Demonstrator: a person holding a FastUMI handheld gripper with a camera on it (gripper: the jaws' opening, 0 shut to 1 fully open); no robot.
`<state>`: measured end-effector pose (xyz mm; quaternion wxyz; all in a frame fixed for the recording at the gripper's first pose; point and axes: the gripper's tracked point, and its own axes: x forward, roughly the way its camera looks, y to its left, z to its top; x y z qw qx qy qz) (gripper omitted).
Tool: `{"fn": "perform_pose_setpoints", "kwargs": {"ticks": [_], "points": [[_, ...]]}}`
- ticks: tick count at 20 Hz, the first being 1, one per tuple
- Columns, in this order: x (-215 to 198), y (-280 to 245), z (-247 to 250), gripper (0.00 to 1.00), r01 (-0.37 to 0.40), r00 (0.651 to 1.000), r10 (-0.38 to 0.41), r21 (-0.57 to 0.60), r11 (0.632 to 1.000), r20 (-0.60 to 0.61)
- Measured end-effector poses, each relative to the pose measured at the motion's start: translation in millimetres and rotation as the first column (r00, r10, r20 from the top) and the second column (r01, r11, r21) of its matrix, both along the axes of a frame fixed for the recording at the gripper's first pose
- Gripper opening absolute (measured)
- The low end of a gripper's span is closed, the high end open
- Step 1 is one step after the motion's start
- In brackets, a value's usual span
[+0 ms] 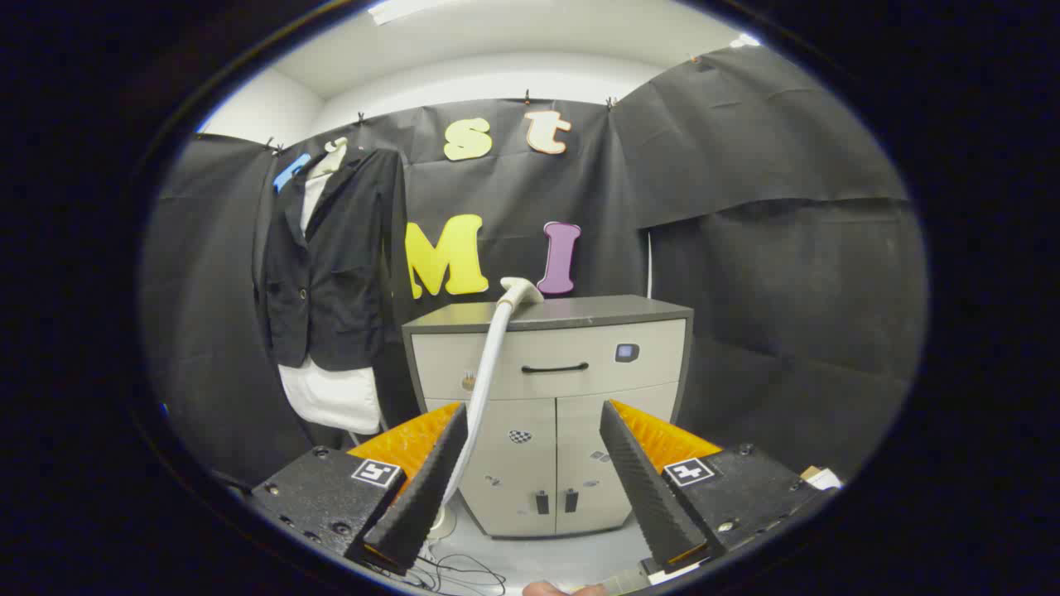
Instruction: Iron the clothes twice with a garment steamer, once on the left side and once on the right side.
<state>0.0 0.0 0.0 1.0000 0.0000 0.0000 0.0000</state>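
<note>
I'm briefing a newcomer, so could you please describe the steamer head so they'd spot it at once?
Find the grey cabinet beyond the open gripper. The steamer head rests on its top's near edge, its pale hose dropping past the drawer. It's the lone white object up there, right of the hanging dark jacket.

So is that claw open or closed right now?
Open. The claw has its two fingers spread wide with nothing between them; the cabinet and steamer hose stand beyond.

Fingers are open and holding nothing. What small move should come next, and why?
Probably ease the hand-held gripper forward and up toward the steamer head resting on the cabinet; the open fingers hold nothing, and the jacket hangs untouched beside it.
</note>
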Motion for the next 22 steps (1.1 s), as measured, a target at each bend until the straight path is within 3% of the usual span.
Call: {"fn": "perform_pose_setpoints", "kwargs": {"ticks": [3, 13, 22], "points": [[7, 0, -12, 1.0, -0.006, 0.997, 0.005, -0.015, 1.0, -0.072], [11, 7, -22, 1.0, -0.018, 0.989, 0.021, 0.02, 1.0, -0.149], [2, 11, -26, 1.0, 0.02, 0.993, -0.019, 0.011, 1.0, -0.113]]}}
